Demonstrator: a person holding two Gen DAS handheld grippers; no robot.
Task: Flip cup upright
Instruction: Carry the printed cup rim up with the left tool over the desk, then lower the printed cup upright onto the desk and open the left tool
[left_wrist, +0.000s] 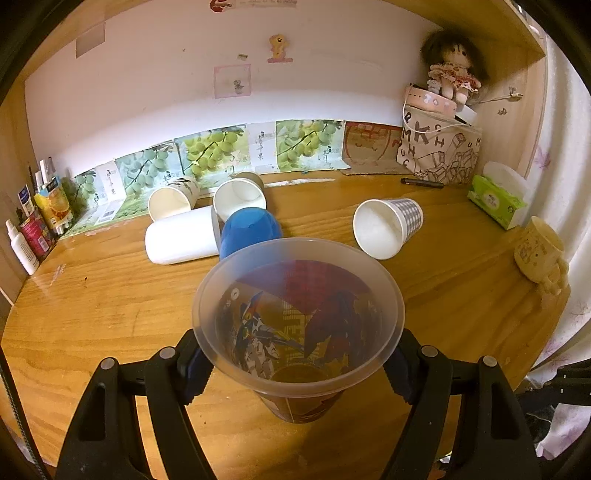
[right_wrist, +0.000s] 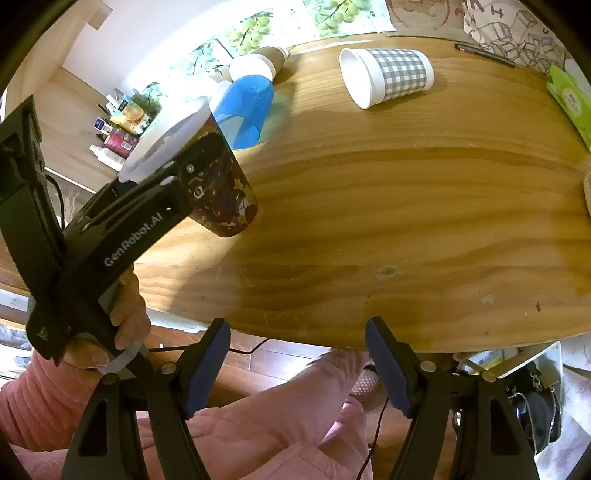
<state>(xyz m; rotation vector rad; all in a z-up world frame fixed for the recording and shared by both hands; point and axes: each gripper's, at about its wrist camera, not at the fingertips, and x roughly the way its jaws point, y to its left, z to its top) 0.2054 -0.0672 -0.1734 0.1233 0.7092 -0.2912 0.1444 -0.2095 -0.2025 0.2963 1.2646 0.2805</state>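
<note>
Left gripper (left_wrist: 295, 365) grasps the cup (left_wrist: 295, 325), mouth up, mid-flip; right gripper (right_wrist: 295, 365), at 6 o'clock, gapes empty. Next: set base on table (right_wrist: 406, 206).

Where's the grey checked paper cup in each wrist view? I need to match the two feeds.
Left wrist: the grey checked paper cup lies on its side right of centre on the table, mouth toward the camera.
Right wrist: the same cup lies near the top, right of centre, mouth pointing left.
Shared landmark: the blue cup, lying to its left in both views.
</note>
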